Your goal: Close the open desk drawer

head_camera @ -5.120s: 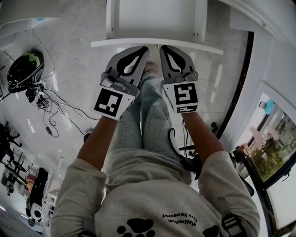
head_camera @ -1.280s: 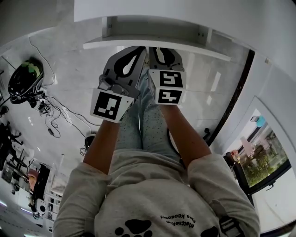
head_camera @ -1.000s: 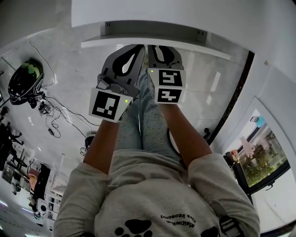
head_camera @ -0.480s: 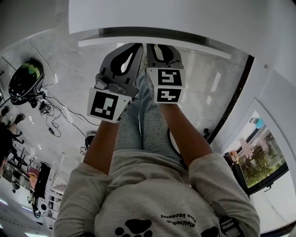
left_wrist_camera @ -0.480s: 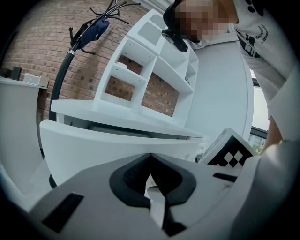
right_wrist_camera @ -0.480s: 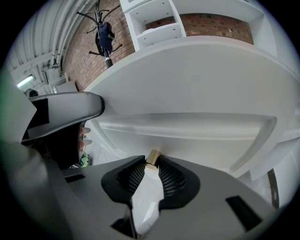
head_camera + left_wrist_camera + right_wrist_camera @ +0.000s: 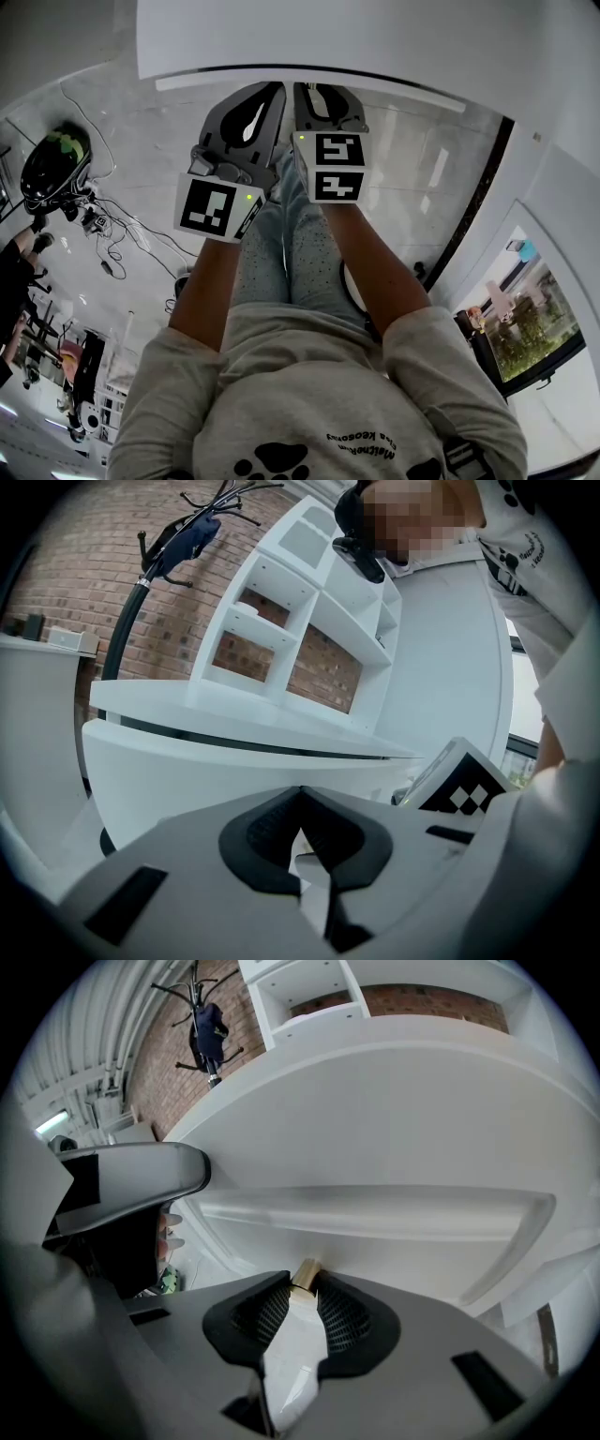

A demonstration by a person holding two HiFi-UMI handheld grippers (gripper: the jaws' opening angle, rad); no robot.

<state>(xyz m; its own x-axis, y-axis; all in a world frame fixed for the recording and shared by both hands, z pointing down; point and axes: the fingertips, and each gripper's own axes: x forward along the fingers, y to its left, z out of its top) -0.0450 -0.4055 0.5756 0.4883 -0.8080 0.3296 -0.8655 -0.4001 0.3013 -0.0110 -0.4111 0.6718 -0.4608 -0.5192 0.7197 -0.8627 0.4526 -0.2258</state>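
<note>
The white drawer front [image 7: 403, 94] shows as a thin strip just under the white desk top [image 7: 328, 33], with a narrow dark slit between them. Both grippers reach side by side to its middle. My left gripper [image 7: 267, 87] has its tips together and points at the drawer front [image 7: 187, 771]. My right gripper [image 7: 314, 87] is against the drawer front [image 7: 375, 1241] below its long recessed lip. Its jaws stand a narrow gap apart [image 7: 302, 1283]. A small tan piece shows at the tips; I cannot tell what it is.
The person's legs [image 7: 291, 253] are below the grippers. A dark helmet [image 7: 52, 155] and loose cables [image 7: 103, 234] lie on the glossy floor at the left. A white shelf unit [image 7: 300, 602] stands on the desk. A dark baseboard [image 7: 473, 197] runs along the right.
The drawer has slid in under the desk top: its inside, seen earlier, no longer shows. Both grippers have moved forward with it, side by side.
</note>
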